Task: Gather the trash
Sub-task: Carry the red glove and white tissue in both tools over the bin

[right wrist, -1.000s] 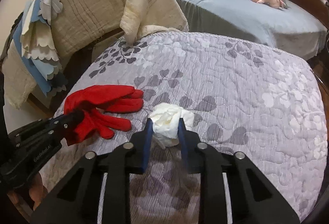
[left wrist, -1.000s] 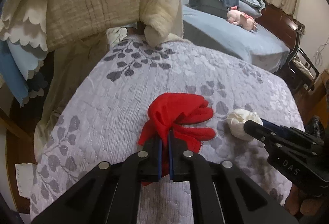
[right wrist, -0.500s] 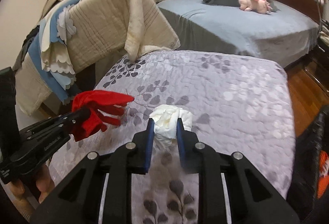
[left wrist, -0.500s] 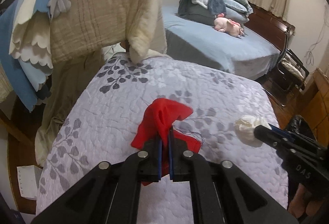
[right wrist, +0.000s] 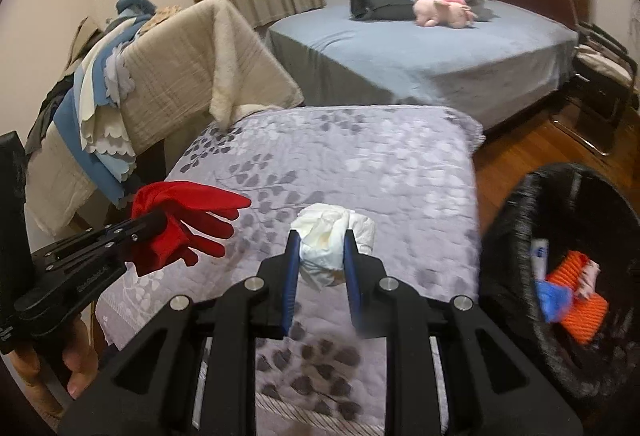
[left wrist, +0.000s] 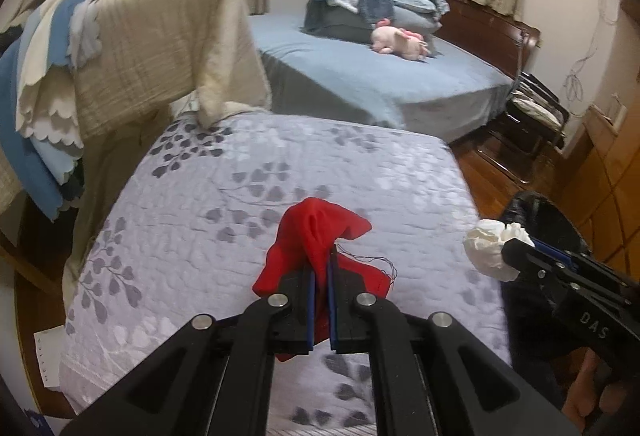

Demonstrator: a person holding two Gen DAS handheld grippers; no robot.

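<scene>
My left gripper (left wrist: 320, 268) is shut on a red glove (left wrist: 316, 232) and holds it in the air above the grey leaf-patterned bedspread (left wrist: 240, 196). The glove also shows at the left of the right wrist view (right wrist: 180, 220), fingers pointing right. My right gripper (right wrist: 320, 248) is shut on a crumpled white tissue wad (right wrist: 328, 240), lifted off the bedspread (right wrist: 360, 164). The wad also shows at the right of the left wrist view (left wrist: 492, 248). A black trash bin (right wrist: 516, 236) stands right of the bed, holding orange, blue and white items.
A chair draped with beige and blue blankets (left wrist: 132, 48) stands at the bed's far left. A second bed with blue sheets (right wrist: 420, 48) carries a pink plush toy (right wrist: 444, 10) and piled bedding. Wooden floor and a metal chair (right wrist: 600, 76) are at the right.
Both grippers rose and pulled back from the bedspread, lifting the red glove and the tissue wad clear of it. The black bin came into view at the right.
</scene>
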